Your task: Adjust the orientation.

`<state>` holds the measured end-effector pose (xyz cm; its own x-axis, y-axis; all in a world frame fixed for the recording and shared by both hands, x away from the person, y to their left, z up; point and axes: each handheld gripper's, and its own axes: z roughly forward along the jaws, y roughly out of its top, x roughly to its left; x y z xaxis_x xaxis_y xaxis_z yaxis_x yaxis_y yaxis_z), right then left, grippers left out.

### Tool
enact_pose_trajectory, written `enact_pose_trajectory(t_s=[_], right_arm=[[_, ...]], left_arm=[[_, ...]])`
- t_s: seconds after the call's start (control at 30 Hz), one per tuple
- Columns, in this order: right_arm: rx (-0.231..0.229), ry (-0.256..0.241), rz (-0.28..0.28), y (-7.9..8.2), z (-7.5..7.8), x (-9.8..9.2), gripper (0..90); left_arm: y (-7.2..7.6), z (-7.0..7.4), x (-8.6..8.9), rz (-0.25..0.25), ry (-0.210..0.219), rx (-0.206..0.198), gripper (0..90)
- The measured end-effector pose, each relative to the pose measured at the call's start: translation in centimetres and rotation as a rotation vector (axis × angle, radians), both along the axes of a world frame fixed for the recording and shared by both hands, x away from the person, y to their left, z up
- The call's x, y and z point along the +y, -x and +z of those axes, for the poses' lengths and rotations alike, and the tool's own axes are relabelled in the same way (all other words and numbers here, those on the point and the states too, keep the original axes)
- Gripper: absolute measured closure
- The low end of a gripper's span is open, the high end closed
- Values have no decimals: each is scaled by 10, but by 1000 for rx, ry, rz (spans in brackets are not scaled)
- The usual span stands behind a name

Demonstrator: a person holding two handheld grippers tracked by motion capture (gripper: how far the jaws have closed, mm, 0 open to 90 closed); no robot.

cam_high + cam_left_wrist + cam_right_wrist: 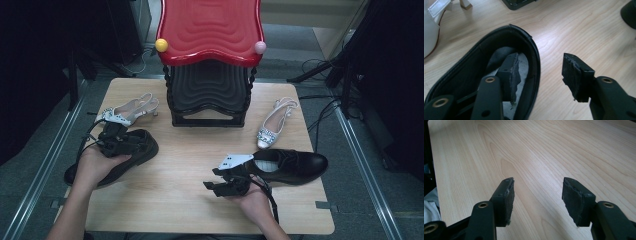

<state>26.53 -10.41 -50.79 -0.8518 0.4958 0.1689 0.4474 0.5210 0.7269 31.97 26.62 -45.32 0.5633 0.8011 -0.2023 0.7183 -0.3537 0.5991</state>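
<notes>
Two black leather shoes lie on the wooden table (190, 200). My left gripper (124, 141) is over the left black shoe (142, 150). In the left gripper view the left gripper (540, 75) is open, one jaw down inside the left black shoe (466, 72) and the other outside, so the shoe's side wall stands between them. The right black shoe (295, 165) lies at the right front. Just left of its heel end my right gripper (212, 179) points left; in the right gripper view the right gripper (537, 200) is open over bare table (536, 152).
A red stool on a stack of black stools (210, 60) stands at the back middle. One white slingback heel (131, 111) lies at the back left, another (274, 125) right of the stools. The table's front edge is close to both hands.
</notes>
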Motion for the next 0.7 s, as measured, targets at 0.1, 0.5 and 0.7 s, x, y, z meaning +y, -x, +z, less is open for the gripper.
enact_pose_trajectory(t_s=[0.1, 0.5, 0.7], right_arm=[[-5, 0, -10, 2, 0, -4, 437], [9, 2, -56, 8, -1, -16, 427], [9, 6, -67, 10, -1, -18, 426]], left_arm=[[-6, -2, -2, 4, 4, 10, 500], [-26, -21, -11, 6, -39, 52, 539], [-33, -35, -16, -7, -57, 76, 621]])
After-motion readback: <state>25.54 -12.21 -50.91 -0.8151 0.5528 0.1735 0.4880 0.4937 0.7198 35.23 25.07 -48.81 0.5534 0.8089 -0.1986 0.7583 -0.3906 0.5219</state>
